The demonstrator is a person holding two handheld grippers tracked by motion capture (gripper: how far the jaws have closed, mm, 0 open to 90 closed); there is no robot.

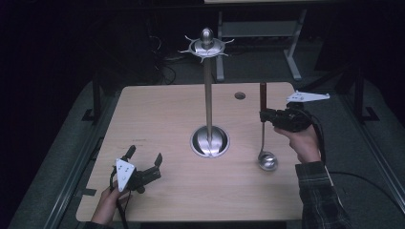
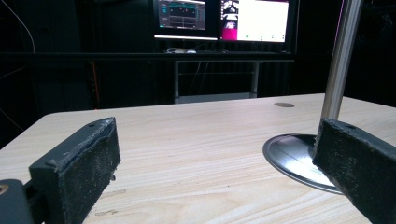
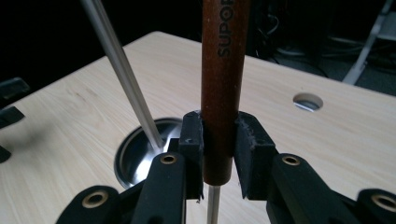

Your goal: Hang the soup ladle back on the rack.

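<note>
While the room around it lies dark, one pale wooden counter (image 1: pixel 157 109) carries everything, with a single round cable hole (image 1: pixel 240 95) near its far edge. On it stands one tall steel utensil stand (image 1: pixel 208 95): a round dished base (image 1: pixel 209 141), a slim upright pole and a crown of small hooks (image 1: pixel 207 47) at the top, none of them carrying anything. Beyond the counter, in the left gripper view, two lit monitors (image 2: pixel 224 19) glow on a dark desk, their text too small to read. Two hand-held grippers are in use. The right hand-held gripper (image 1: pixel 264 116), held in a hand with a plaid sleeve, is clamped on the brown wooden handle of one ladle (image 1: pixel 263 131); the ladle hangs upright to the right of the stand, its steel bowl (image 1: pixel 268 161) low over the counter, though I cannot tell whether it touches the wood. In the right gripper view the handle stands squeezed between the two black pads (image 3: pixel 191 140), and dark letters reading "SUPO" run along it before the top edge cuts them off. The left hand-held gripper (image 1: pixel 144 156) rests near the front left of the counter with its jaws wide apart and nothing between them, pointing towards the stand's base.
</note>
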